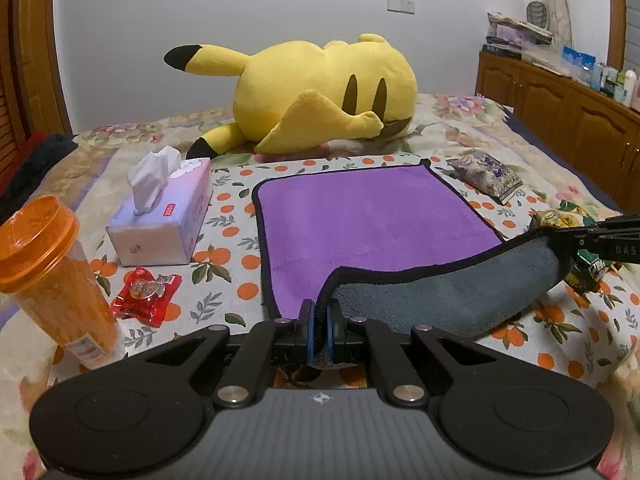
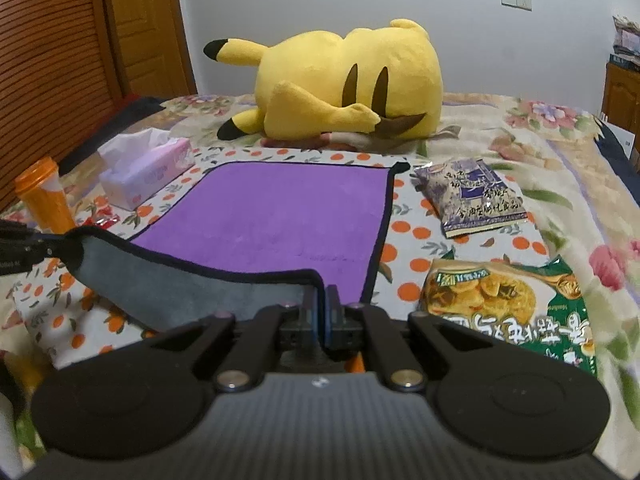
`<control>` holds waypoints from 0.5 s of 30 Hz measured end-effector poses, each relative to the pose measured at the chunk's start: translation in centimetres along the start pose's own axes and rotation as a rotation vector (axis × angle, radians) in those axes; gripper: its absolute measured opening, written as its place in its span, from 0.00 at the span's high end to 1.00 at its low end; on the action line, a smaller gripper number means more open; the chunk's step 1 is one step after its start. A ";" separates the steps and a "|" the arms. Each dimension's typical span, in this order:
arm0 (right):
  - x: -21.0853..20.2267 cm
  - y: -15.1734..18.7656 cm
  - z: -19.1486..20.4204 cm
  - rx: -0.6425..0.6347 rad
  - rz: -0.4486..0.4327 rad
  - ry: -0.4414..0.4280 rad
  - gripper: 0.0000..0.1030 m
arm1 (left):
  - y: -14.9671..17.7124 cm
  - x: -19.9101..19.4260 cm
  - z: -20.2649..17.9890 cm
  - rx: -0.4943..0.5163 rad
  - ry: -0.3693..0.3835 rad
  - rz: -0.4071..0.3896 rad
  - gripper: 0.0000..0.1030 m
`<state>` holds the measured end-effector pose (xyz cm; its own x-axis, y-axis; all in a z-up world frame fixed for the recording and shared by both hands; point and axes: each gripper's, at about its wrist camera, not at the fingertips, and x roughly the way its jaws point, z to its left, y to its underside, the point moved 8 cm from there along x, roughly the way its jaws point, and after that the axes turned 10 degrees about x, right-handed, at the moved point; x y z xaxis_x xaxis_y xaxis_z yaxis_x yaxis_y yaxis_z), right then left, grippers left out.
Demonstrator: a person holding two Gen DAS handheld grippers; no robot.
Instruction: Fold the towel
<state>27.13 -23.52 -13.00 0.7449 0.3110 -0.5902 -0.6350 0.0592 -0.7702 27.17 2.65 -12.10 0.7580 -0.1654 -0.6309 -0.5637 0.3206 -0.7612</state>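
A purple plush towel with a black hem and grey underside [image 1: 360, 220] lies on an orange-patterned white cloth [image 1: 224, 264] spread over a floral bedspread [image 2: 560, 152]. Its near edge is lifted off the cloth and turned back, showing the grey side. The left gripper [image 1: 320, 324] is clenched on the near left corner of the towel, and the right gripper [image 2: 322, 312] is clenched on the near right corner (each appears at the edge of the other's view). To the left of the towel sit a white tissue box [image 1: 160, 220], a red snack packet [image 1: 146, 294] and a tall orange plastic jar [image 1: 52, 276]. To its right lie a purple foil snack bag [image 2: 472, 200] and a green chip bag [image 2: 508, 312]. A yellow plush toy [image 2: 344, 84] lies beyond the towel.
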 end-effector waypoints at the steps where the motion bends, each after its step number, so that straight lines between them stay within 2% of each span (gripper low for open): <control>1: 0.2 -0.1 -0.2 0.000 0.000 0.002 0.96 | -0.1 0.1 0.0 -0.001 0.003 -0.001 0.93; 15: 0.8 -0.9 -0.2 -0.043 -0.049 -0.005 0.97 | -1.4 0.9 0.7 -0.002 0.002 -0.028 0.94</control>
<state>28.36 -23.51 -12.79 0.7739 0.3132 -0.5505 -0.5884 0.0336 -0.8079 28.84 2.71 -11.51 0.7731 -0.1762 -0.6093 -0.5424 0.3143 -0.7791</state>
